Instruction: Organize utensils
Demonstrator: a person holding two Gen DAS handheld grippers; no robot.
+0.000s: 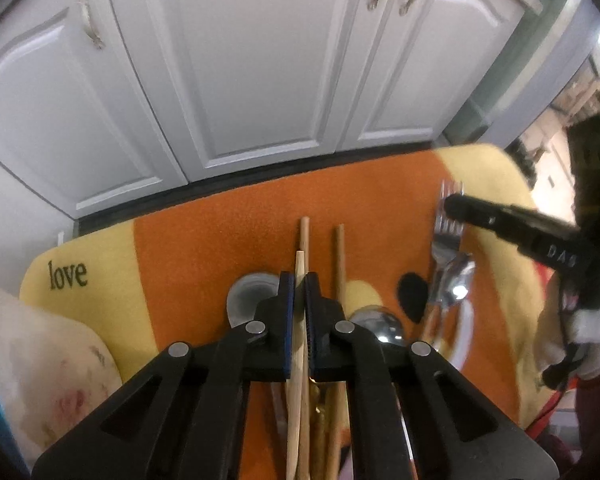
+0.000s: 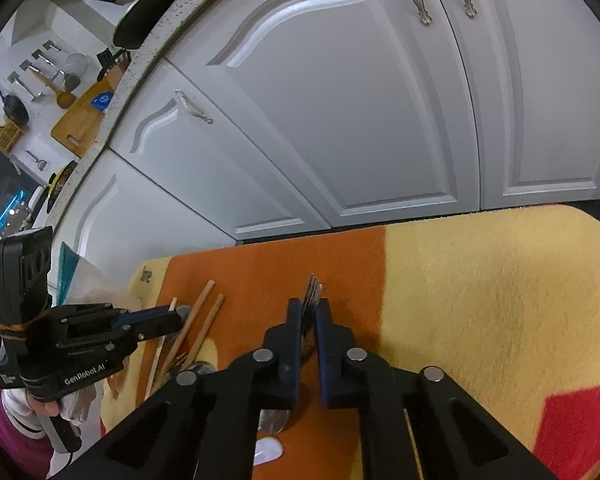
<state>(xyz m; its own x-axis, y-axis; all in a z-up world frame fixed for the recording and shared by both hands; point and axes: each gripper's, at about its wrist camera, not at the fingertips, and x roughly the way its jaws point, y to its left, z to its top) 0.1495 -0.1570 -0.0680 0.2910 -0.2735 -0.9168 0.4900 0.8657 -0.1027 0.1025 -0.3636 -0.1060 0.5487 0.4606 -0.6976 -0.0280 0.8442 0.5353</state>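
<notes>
Left gripper (image 1: 300, 280) pinches a pale chopstick (image 1: 299, 268); right gripper (image 2: 309, 312) pinches a fork (image 2: 312, 294). Both should lift level, clear of neighbouring utensils.

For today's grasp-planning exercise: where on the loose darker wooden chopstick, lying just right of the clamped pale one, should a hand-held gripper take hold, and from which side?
Grip the darker wooden chopstick on its bare upper shaft, coming straight down from above with the fingers across its width. It lies flat on the orange and yellow towel, so only its sides can be pinched. Its near end is buried among other utensils under the left hand-held gripper, which is shut on the pale chopstick.
</notes>
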